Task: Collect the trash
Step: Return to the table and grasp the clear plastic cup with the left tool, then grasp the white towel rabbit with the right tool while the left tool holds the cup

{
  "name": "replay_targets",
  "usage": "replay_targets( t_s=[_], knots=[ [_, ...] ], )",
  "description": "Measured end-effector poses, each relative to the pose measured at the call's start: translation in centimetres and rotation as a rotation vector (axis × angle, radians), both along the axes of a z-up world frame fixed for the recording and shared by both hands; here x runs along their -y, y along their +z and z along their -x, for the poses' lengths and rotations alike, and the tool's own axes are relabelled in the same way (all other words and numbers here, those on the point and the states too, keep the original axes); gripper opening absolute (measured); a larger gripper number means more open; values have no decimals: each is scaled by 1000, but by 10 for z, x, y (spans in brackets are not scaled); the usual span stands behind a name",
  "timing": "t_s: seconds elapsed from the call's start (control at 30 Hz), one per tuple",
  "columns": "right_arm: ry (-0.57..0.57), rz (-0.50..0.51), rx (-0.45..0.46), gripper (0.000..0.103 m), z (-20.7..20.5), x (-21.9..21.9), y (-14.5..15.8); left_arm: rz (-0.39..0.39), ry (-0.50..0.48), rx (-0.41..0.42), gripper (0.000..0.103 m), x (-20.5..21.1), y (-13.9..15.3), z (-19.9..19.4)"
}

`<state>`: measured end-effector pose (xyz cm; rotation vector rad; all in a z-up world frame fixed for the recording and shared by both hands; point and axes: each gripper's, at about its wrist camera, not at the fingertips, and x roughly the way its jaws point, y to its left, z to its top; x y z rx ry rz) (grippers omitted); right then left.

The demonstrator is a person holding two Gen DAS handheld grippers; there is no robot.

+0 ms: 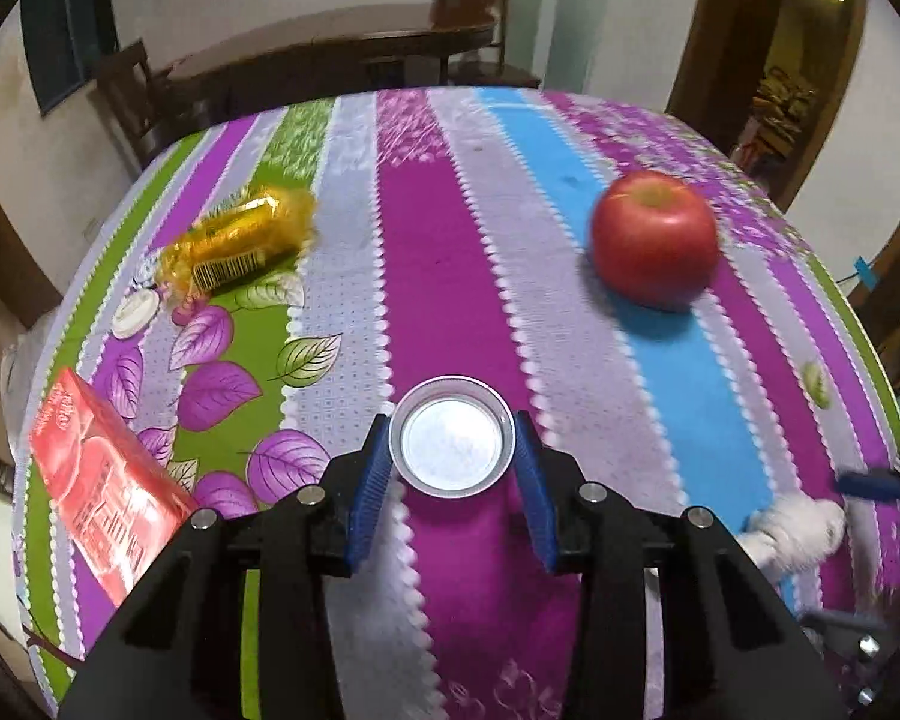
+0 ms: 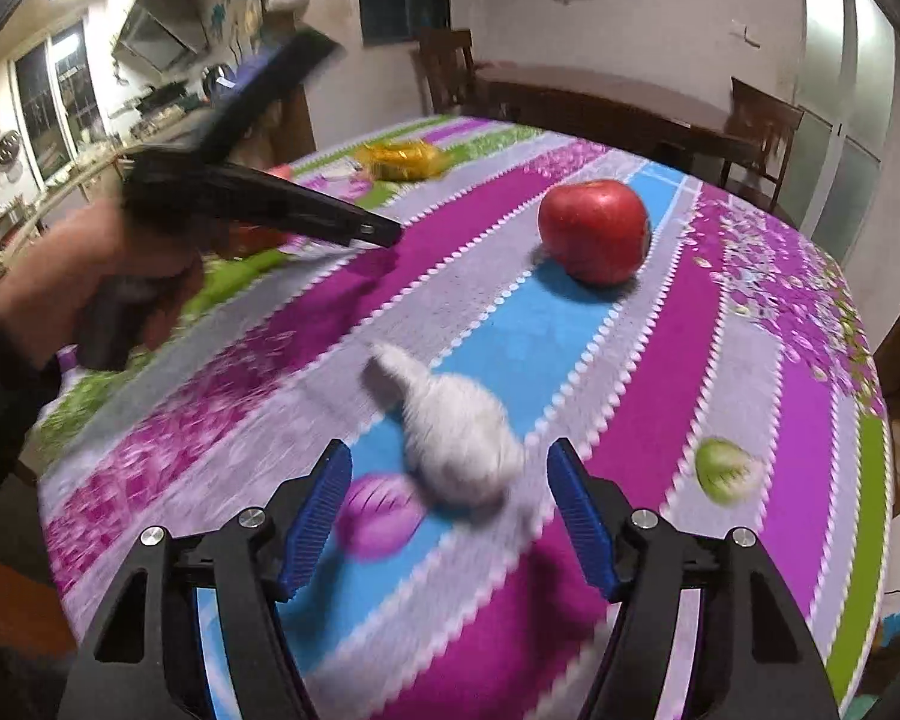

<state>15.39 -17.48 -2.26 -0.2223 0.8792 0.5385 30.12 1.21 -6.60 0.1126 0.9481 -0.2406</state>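
Trash is lying scattered over the table [image 1: 450, 192], which is wearing a striped, leaf-printed tablecloth in purple, green, grey and blue. A small round silver foil cup [image 1: 453, 443] is sitting near the table's near edge, on a magenta stripe, directly between the blue pads of the left gripper [image 1: 453, 447]. The jaws are standing close on either side of its rim — whether the pads are actually pressing on it I cannot tell.

A crumpled white tissue [image 2: 459, 438] is lying on the blue stripe toward the near right part of the table, and the right gripper [image 2: 450, 480] is hanging over it with its jaws apart, the pads clear of the paper on both sides. The picture there is blurred. In the left wrist view the same tissue is showing at the right margin, beside a blue pad.

A golden crinkled wrapper [image 1: 243, 240] with a barcode is resting toward the far left edge, with a small white round lid [image 1: 133, 313] just beside it, nearer the left edge. A red box [image 1: 105, 486] is lying at the near left corner. A red apple [image 1: 654, 237] is standing upright toward the far right part of the table, well apart from both grippers.

In the right wrist view a hand [image 2: 90, 276] is gripping the black handle of the left tool.
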Motion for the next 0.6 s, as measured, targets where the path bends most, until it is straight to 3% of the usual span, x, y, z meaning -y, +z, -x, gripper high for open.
replay_targets(
  t_s=[0.1,0.17,0.27,0.6],
  knots=[
    [5,42,-12,66,-13,-14,-9,3,-8,37,39,3,6,13],
    [3,74,-17,46,-16,-21,-16,20,-7,48,39,3,8,21],
    [-19,104,9,36,-13,-23,-20,45,-1,64,39,0,7,32],
    [-179,1,156,33,33,18,12,90,-3,202,39,17,23,86]
  ],
)
